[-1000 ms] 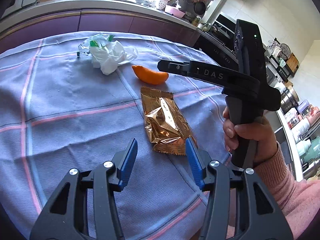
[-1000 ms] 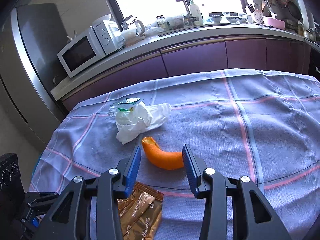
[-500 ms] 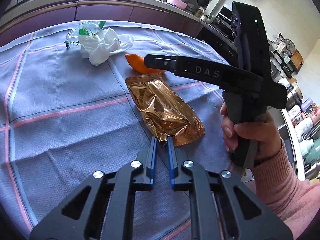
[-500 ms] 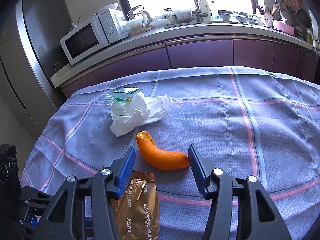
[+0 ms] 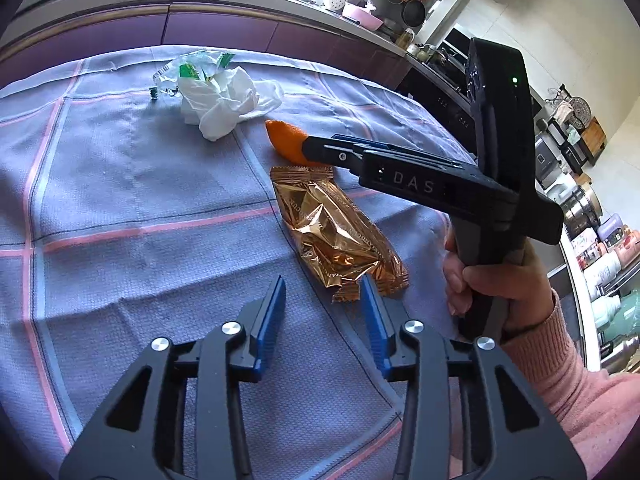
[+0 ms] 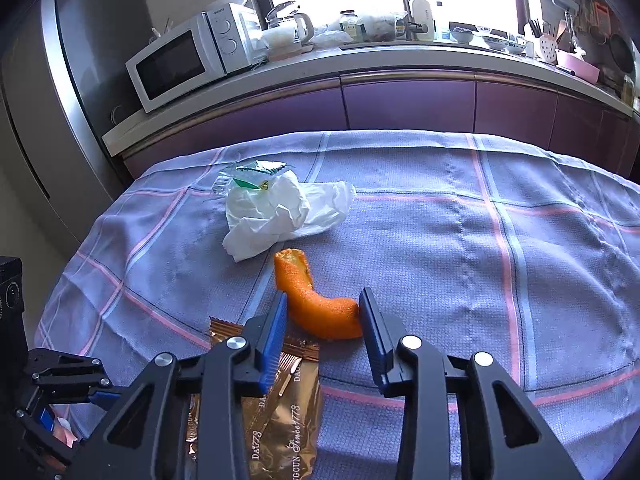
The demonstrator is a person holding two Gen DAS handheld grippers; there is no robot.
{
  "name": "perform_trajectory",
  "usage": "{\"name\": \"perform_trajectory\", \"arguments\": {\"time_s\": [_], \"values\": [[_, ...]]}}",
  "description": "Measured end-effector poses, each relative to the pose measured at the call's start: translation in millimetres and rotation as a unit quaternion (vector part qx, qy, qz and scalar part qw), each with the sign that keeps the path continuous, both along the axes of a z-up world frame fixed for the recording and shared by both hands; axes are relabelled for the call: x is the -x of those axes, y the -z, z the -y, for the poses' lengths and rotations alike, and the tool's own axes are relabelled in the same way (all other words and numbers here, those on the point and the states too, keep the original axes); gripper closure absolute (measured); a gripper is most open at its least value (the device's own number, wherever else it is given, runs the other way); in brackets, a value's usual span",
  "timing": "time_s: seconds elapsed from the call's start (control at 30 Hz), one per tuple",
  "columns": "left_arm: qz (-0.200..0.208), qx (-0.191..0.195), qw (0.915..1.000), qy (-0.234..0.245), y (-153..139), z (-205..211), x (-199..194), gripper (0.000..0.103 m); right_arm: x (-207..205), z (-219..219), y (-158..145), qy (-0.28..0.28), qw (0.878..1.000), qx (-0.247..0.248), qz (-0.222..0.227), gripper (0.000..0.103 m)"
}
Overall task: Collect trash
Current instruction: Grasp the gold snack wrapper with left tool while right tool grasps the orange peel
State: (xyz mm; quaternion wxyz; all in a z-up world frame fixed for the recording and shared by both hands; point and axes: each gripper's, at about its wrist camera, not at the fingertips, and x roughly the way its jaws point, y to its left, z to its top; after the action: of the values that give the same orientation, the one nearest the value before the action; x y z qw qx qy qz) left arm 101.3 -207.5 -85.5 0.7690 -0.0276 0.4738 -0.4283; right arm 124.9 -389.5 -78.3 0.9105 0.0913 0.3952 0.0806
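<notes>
A checked lilac cloth (image 6: pixel 440 240) covers the surface. Near its far edge lies a crumpled white plastic bag (image 6: pixel 276 212); nearer, a gold snack wrapper (image 5: pixel 340 240), then an orange peel (image 6: pixel 316 304). The left gripper (image 5: pixel 322 300) has just been opening, its jaws spread at the wrapper's near corner, nothing gripped. The right gripper (image 6: pixel 322 316) has just been closing, its jaws flanking the peel, seemingly not yet pressing it
</notes>
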Motion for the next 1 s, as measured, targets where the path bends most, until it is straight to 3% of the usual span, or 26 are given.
{"name": "perform_trajectory", "arguments": {"time_s": [0.43, 0.6, 0.63, 0.67, 0.73, 0.83, 1.0], "values": [[-0.004, -0.002, 0.9999, 0.014, 3.1, 13.4, 3.5, 0.063, 35.3, 30.3, 1.2, 0.039, 0.998, -0.056, -0.003, 0.078], [0.008, -0.012, 0.9999, 0.004, 2.3, 17.3, 2.8, 0.071, 44.5, 18.2, 3.9, 0.027, 0.997, -0.069, -0.003, 0.078], [0.009, -0.014, 0.9999, 0.003, 3.0, 19.8, 2.5, 0.074, 44.9, 15.2, 4.4, 0.023, 0.997, -0.075, -0.003, 0.082], [0.009, -0.016, 0.9998, 0.0, 3.3, 19.2, 2.6, 0.08, 44.0, 11.4, 6.3, 0.012, 0.996, -0.087, -0.007, 0.099], [0.0, -0.012, 0.9999, -0.004, 5.0, 15.9, 1.7, 0.085, 41.9, -1.1, 10.6, -0.008, 0.994, -0.104, -0.016, 0.1], [-0.004, -0.01, 0.9998, -0.016, 6.1, 8.3, -0.5, 0.087, 41.2, -18.3, 8.2, -0.019, 0.997, -0.076, -0.012, 0.1], [0.0, -0.008, 0.9994, -0.034, 4.0, -4.4, -3.7, 0.09, 42.5, -19.2, -0.3, -0.021, 0.997, -0.079, -0.002, 0.1]]}}
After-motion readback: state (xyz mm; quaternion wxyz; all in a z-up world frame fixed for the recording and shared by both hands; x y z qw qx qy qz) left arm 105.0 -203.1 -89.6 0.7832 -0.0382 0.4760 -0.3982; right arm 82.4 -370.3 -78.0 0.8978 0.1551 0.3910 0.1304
